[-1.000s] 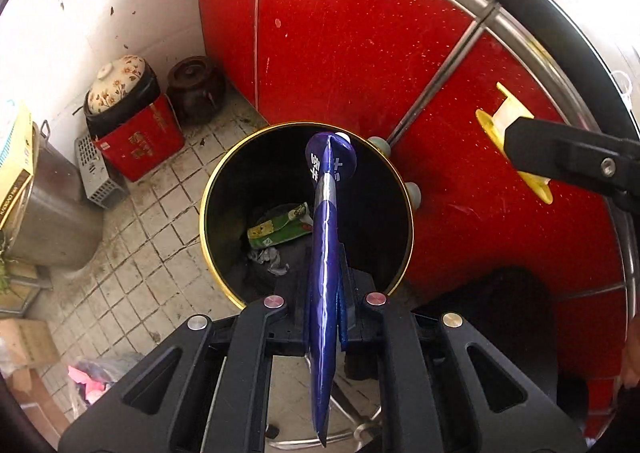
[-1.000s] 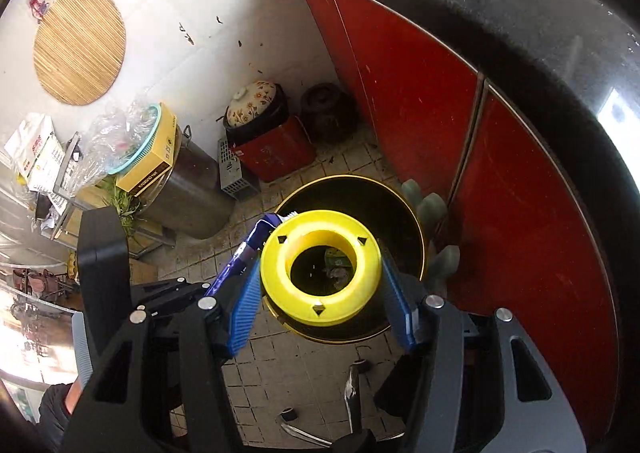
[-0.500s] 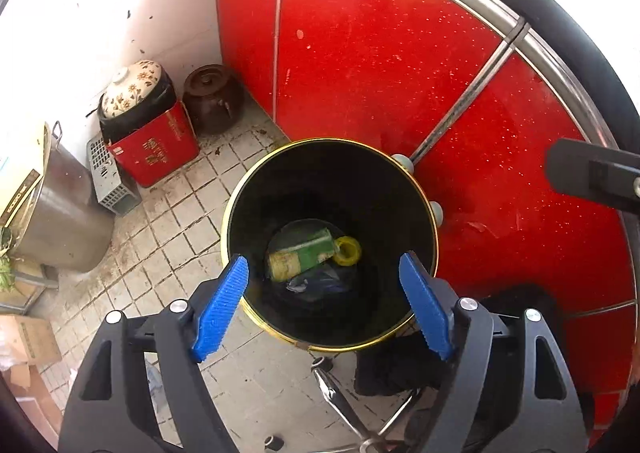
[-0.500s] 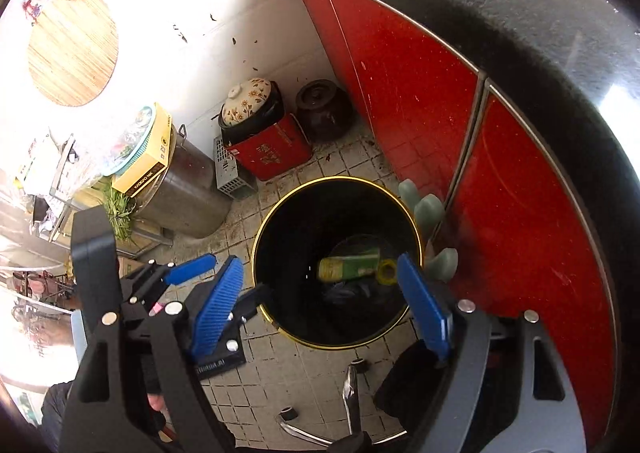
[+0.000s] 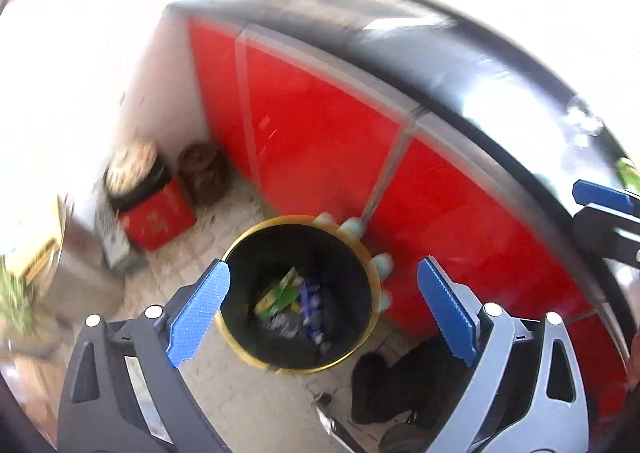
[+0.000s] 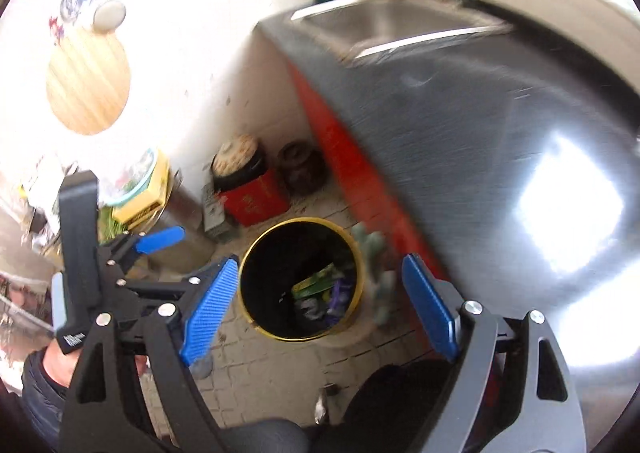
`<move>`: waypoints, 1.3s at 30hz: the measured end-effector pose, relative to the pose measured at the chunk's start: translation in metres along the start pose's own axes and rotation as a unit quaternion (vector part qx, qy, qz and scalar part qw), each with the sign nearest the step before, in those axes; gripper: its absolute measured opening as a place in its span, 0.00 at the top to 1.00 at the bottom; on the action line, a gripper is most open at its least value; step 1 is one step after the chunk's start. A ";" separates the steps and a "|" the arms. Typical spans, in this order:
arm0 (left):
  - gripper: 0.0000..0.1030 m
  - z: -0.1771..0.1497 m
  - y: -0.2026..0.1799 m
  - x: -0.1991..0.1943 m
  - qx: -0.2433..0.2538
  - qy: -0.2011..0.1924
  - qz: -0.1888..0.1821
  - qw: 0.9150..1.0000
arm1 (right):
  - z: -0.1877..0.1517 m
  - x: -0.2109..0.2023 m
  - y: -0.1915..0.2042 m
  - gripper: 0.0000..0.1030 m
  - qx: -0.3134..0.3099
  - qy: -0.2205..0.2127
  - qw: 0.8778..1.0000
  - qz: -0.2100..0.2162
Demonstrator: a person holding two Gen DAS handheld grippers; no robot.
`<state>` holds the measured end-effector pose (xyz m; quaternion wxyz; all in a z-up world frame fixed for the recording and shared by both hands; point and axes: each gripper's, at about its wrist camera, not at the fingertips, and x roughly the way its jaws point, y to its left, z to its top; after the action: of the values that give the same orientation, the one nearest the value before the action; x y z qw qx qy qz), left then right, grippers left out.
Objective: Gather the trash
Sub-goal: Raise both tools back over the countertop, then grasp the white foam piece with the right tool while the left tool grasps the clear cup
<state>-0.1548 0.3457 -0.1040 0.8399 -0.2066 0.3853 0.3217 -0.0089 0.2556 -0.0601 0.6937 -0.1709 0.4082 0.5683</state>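
Note:
A black trash bin with a gold rim [image 5: 240, 253] stands on the tiled floor by the red cabinet; it also shows in the right wrist view [image 6: 256, 249]. Inside lie a green packet [image 5: 280, 291], a purple wrapper [image 5: 310, 303] and other scraps. My left gripper [image 5: 324, 309] is open and empty, high above the bin. My right gripper [image 6: 316, 305] is open and empty, also above the bin. The left gripper [image 6: 160, 239] shows at the left of the right wrist view. Both views are blurred by motion.
Red cabinet doors [image 5: 320, 141] run under a steel counter [image 6: 480, 133] with a sink [image 6: 384, 29]. A red box with a pot on it [image 5: 154, 213], a brown jar [image 5: 204, 173] and a metal pot [image 6: 180, 209] stand by the white wall.
Both grippers opened: the purple wrapper and the yellow ring dropped into the bin. Both grippers have since risen and tilted up, so the bin looks smaller.

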 end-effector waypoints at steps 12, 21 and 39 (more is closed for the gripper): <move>0.07 0.030 -0.233 -0.072 0.193 -0.069 -0.185 0.961 | -0.094 -0.233 -0.141 0.14 0.134 -0.136 0.955 -0.226; 0.07 -0.012 -0.374 -0.092 0.313 -0.055 -0.258 0.912 | -0.219 -0.344 -0.219 0.14 0.252 -0.167 0.891 -0.339; 0.07 0.035 -0.394 -0.049 0.312 -0.057 -0.213 0.924 | -0.200 -0.322 -0.254 0.16 0.259 -0.158 0.905 -0.299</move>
<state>0.1144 0.0687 -0.0050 0.9312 0.0072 0.3643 0.0103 0.1453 -0.1686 0.0059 0.9061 -0.0074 0.3561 0.2284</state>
